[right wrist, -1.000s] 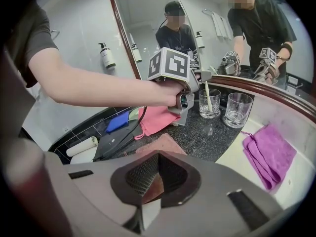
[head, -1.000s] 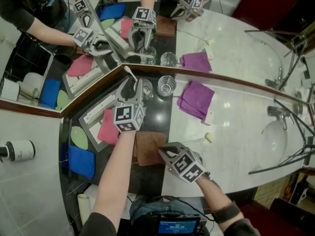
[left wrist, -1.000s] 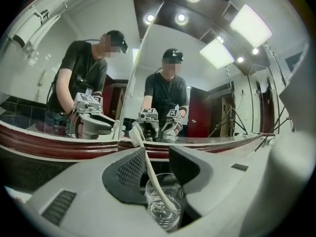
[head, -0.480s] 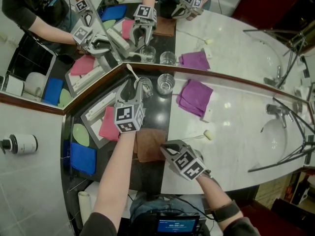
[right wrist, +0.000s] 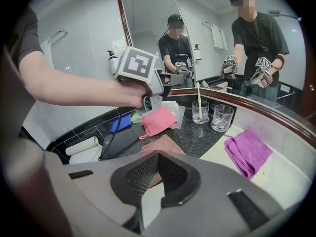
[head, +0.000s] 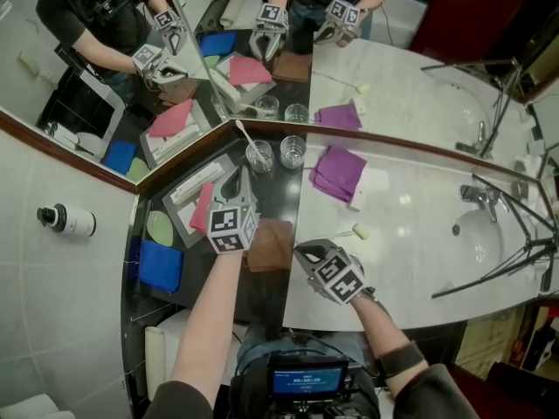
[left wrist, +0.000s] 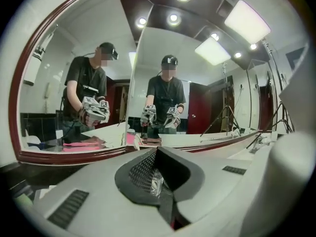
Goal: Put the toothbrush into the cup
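Note:
The white toothbrush (head: pixel 248 140) stands leaning in the left of two clear glasses (head: pixel 259 156) on the dark counter by the mirror corner; it also shows as the toothbrush (right wrist: pixel 198 97) in the glass (right wrist: pixel 200 112) in the right gripper view. My left gripper (head: pixel 238 178) sits a little short of that glass. Its jaws have just been closing and are now shut, with nothing between them. It points at the mirror in the left gripper view (left wrist: pixel 165 194). My right gripper (head: pixel 302 252) hangs over the counter's front, shut and empty (right wrist: pixel 154 184).
A second, empty glass (head: pixel 293 151) stands right of the first. A purple cloth (head: pixel 339 171), a brown cloth (head: pixel 269 244), a pink cloth (head: pixel 203 206) on a grey tray (head: pixel 188 190) and a blue cloth (head: pixel 160 264) lie around. The sink (head: pixel 489 234) is far right.
My left gripper has let go of the toothbrush, drawn back from the glass toward me and shut. The toothbrush stays in the glass. My right gripper has shifted slightly.

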Demonstrator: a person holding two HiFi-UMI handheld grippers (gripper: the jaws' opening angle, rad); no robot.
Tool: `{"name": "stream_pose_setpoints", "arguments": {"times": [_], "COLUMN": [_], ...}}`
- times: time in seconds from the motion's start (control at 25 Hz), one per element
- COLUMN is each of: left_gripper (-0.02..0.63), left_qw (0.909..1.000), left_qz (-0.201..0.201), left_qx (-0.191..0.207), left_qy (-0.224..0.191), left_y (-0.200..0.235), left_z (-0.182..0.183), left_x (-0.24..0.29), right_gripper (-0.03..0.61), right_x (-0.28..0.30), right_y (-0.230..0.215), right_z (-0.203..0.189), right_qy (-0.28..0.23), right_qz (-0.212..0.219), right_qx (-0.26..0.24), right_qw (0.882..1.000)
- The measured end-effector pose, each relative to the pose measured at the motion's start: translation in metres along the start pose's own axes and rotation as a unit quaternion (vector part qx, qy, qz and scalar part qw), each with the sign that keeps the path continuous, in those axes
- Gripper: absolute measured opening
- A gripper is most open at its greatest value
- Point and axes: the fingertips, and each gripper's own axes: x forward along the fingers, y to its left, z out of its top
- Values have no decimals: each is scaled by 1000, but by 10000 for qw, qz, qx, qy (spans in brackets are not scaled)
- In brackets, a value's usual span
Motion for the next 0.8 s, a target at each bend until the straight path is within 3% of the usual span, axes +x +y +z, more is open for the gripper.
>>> {"name": "stream_pose_setpoints", "arguments": {"times": [0.36,0.56,0.8], "left_gripper": [0,0,0], "left_qw": [9997,9987,9976], "left_qz": [-28,-246,-432], "left_qx": [120,314,279], "left_qy": [192,324,458], "left_y": [-38,-72,-98], "left_z": [-2,-13,-25], "left_x": [-85,-124,-159], "right_gripper": [6,6,6], "right_x": [-51,-76,-105], "right_y": [4,0,-12], "right_z": [-15,-34,-60], "right_qy": [-154,-226,-279], "right_qz": [-240,-392,-657], "right_qx": [-49,49,274], "right_qw": [9996,9990,9971]}}
